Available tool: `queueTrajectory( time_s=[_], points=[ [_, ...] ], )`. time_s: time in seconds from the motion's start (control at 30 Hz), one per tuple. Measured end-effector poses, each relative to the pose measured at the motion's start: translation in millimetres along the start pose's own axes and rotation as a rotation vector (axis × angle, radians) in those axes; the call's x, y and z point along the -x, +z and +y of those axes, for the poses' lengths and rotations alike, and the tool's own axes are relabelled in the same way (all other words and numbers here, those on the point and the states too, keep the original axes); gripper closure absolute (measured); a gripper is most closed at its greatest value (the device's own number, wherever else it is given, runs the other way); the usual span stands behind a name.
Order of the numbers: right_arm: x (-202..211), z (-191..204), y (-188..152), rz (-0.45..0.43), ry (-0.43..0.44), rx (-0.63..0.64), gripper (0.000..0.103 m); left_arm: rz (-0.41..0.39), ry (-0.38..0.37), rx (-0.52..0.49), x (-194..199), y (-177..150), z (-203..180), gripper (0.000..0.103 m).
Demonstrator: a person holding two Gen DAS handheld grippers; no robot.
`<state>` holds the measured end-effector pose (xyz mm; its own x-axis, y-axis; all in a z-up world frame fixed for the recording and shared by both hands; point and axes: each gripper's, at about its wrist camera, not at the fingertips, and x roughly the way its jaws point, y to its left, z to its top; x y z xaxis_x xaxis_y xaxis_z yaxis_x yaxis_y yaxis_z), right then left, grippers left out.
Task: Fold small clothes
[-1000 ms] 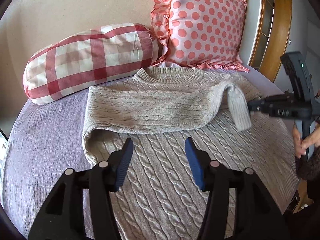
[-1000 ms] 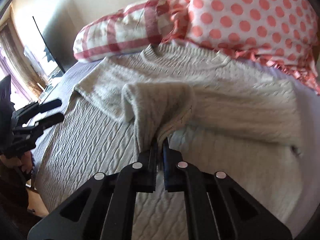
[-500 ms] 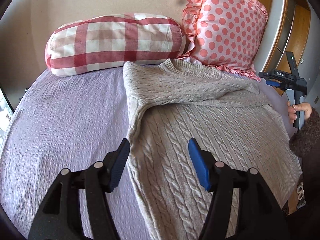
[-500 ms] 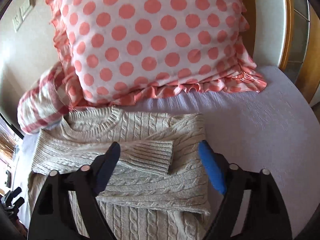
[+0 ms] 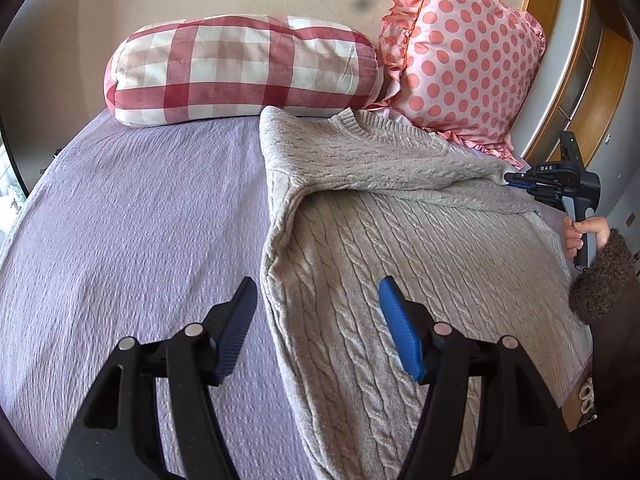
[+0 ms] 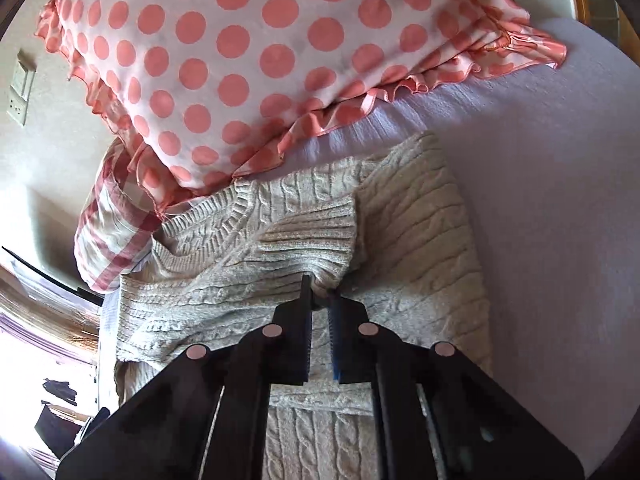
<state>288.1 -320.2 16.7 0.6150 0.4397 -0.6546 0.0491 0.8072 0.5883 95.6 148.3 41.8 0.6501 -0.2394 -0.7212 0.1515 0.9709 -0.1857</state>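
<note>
A beige cable-knit sweater (image 5: 400, 248) lies flat on the lilac bedspread (image 5: 140, 220), neck toward the pillows, with both sleeves folded across its chest. My left gripper (image 5: 318, 300) is open and empty, hovering over the sweater's left side edge. My right gripper (image 6: 320, 296) is shut on the ribbed cuff of a folded sleeve (image 6: 312, 240), near the sweater's right shoulder. It shows in the left wrist view (image 5: 516, 180) at the sweater's far right, pinching knit fabric.
A red-checked bolster pillow (image 5: 240, 72) and a pink polka-dot pillow (image 5: 468, 52) lean on the wall at the bed's head. The polka-dot pillow (image 6: 240, 52) sits just past the sweater's collar. A wooden frame (image 5: 568, 60) stands on the right.
The right gripper was open above the folded cuff half a second ago; now it has dropped and shut on it. The left gripper has drifted further left, toward the sweater's side edge.
</note>
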Motion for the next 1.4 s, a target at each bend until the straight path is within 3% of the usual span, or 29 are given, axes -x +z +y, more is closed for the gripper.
queueTrajectory(
  time_s=[0.1, 0.17, 0.23, 0.33, 0.37, 0.4, 0.47, 0.5, 0.53, 0.63, 0.7, 0.73, 0.93, 0.97, 1.1, 1.17, 1.23, 1.4],
  points=[
    [47, 19, 7, -0.074, 0.145, -0.03, 0.096, 0.002, -0.004, -0.006, -2, -1, 0, 0.04],
    [62, 26, 11, -0.086, 0.137, -0.041, 0.096, 0.007, -0.007, 0.0, -4, -1, 1, 0.04],
    [53, 23, 15, -0.066, 0.025, -0.052, 0.095, 0.012, -0.01, 0.005, -7, -1, 1, 0.04],
    [25, -1, 16, 0.011, -0.235, -0.05, 0.09, 0.015, -0.013, 0.007, -5, -3, 1, 0.04],
    [27, -11, 11, 0.006, -0.273, -0.062, 0.09, 0.016, -0.012, 0.007, -2, -5, 2, 0.04],
    [34, -16, 5, -0.012, -0.243, -0.074, 0.089, 0.016, -0.014, 0.006, 1, -9, 3, 0.04],
    [55, -22, -14, -0.044, -0.204, -0.054, 0.059, 0.026, -0.015, 0.006, 8, -16, 7, 0.037],
    [66, -23, -26, -0.061, -0.203, -0.034, 0.029, 0.039, -0.022, 0.017, 10, -21, 9, 0.034],
    [77, -23, -41, -0.073, -0.203, -0.005, 0.023, 0.049, -0.042, 0.031, 13, -26, 12, 0.034],
    [100, -29, -87, -0.046, -0.18, 0.063, 0.029, 0.078, -0.121, 0.078, 19, -44, 15, 0.034],
    [110, -37, -115, -0.017, -0.168, 0.066, 0.044, 0.09, -0.146, 0.091, 22, -57, 12, 0.034],
    [115, -42, -129, -0.007, -0.164, 0.061, 0.046, 0.096, -0.158, 0.093, 24, -63, 10, 0.034],
    [137, -48, -189, 0.011, -0.126, 0.075, 0.056, 0.067, -0.156, 0.076, 41, -90, -9, 0.034],
    [140, -47, -196, 0.019, -0.099, 0.08, 0.062, 0.063, -0.154, 0.076, 44, -94, -11, 0.034],
    [146, -40, -225, 0.033, -0.028, 0.129, 0.085, 0.052, -0.153, 0.085, 53, -111, -21, 0.05],
    [150, -41, -232, 0.026, 0.0, 0.121, 0.091, 0.049, -0.138, 0.094, 56, -116, -24, 0.063],
    [157, -41, -231, -0.012, 0.049, 0.102, 0.094, 0.073, -0.159, 0.129, 53, -119, -21, 0.092],
    [187, -30, -197, -0.171, 0.188, 0.073, 0.094, 0.031, -0.243, 0.164, 53, -104, -14, 0.094]
  ],
)
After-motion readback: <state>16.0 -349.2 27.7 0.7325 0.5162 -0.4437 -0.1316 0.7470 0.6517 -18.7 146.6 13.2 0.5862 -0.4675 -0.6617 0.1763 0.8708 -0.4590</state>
